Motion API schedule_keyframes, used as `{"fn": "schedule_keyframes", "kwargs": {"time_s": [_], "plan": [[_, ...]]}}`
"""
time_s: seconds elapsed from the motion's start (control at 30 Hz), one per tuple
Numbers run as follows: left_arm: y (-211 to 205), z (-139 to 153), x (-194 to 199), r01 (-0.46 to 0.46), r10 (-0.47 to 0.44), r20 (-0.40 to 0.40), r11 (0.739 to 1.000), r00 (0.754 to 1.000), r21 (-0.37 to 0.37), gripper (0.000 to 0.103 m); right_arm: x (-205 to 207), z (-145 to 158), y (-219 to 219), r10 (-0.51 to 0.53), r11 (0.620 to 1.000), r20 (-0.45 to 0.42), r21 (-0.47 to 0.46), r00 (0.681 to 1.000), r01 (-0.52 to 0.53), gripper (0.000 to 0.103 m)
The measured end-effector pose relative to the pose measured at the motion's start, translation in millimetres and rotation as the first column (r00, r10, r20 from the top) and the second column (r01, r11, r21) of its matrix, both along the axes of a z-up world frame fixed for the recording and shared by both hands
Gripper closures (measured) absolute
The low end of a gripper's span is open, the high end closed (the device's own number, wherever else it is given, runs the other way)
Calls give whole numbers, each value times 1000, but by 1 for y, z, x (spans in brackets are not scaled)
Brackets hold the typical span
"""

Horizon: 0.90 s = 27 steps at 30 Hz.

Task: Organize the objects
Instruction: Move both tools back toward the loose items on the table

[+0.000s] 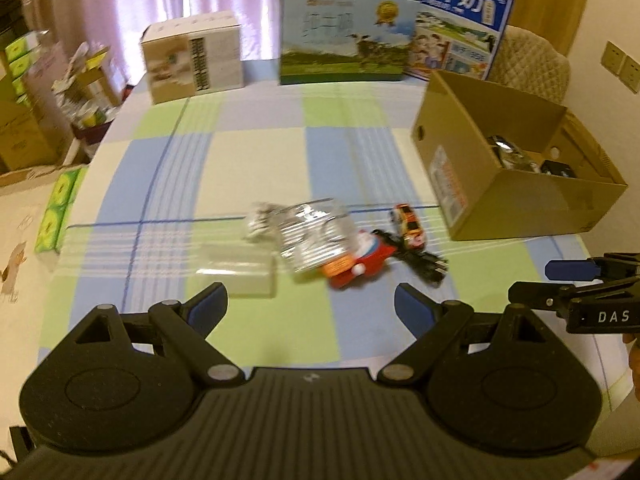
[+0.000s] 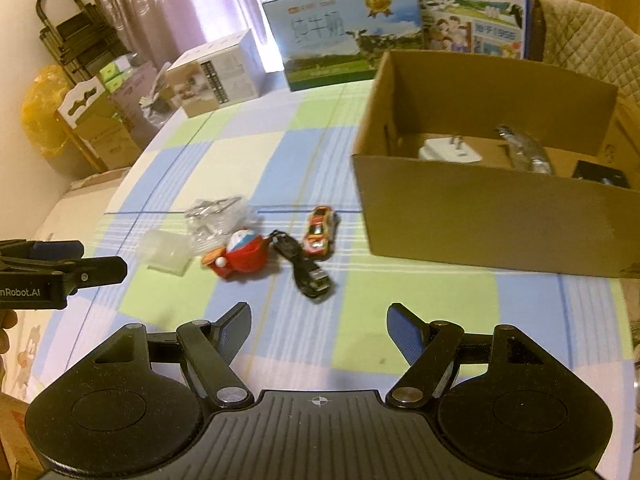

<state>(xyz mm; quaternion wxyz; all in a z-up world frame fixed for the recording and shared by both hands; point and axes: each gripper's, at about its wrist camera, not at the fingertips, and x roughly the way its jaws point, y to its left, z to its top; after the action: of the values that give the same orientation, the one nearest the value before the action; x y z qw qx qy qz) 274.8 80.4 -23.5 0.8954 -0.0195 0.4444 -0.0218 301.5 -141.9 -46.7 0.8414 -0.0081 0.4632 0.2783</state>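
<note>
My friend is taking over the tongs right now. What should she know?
Left tongs: open, holding nothing, above the table near the toys.
Right tongs: open, holding nothing too.
Cardboard box: sits on the checked tablecloth, already holding a white plug, a shiny packet and something black.
Still out on the cloth: orange toy car, black cable, red round toy, crinkly clear bag and a flat clear packet.
Left to do: probably put these in the box.

Left claw (image 1: pixel 311 299) and right claw (image 2: pixel 319 318): matte black linkages, silver pivot screws, blue finger pads (image 2: pixel 401 330), white lettering on side.
</note>
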Motion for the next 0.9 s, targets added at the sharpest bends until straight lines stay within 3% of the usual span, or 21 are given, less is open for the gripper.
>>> {"fn": "schedule_keyframes", "kwargs": {"time_s": [0.43, 0.9], "plan": [[38, -21, -1, -38, 38, -14, 999, 999, 2, 14, 1, -19, 30, 12, 1000, -5, -12, 1000, -12, 31], [50, -69, 50, 5, -1, -80, 999, 997, 42, 14, 22, -36, 30, -56, 998, -39, -44, 998, 55, 31]]}}
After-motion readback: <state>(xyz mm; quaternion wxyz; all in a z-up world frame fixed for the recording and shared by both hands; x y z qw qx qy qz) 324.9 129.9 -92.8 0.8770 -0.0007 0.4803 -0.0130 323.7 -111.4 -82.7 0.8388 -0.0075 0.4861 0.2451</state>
